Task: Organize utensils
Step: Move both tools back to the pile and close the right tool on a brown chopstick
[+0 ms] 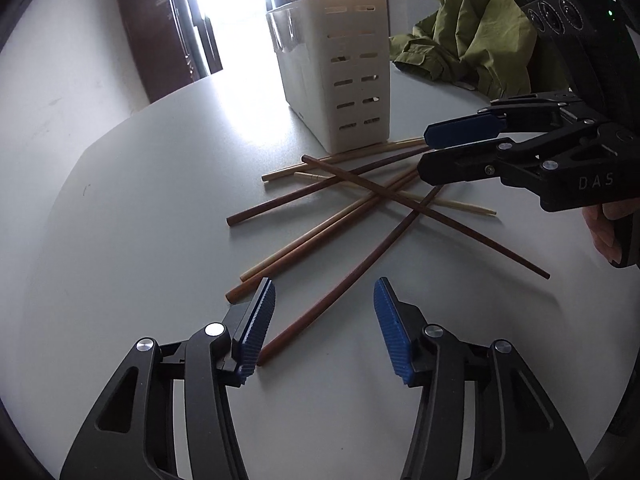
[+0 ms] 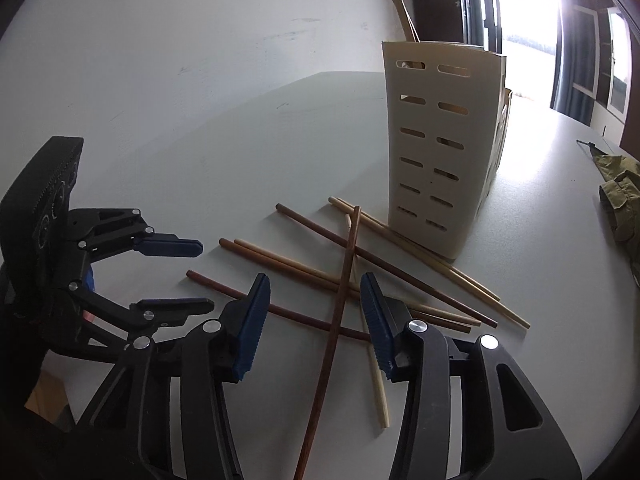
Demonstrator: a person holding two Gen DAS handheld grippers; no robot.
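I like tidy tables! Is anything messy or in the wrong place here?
Yes. The chopsticks lie crisscrossed in a loose pile on the table, beside the white holder instead of standing in it. Only a couple stand inside. A crumpled green jacket also lies on the table behind it.

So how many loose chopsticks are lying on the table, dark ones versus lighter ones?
Dark brown chopsticks: 3
Lighter tan or pale chopsticks: 5
Total: 8
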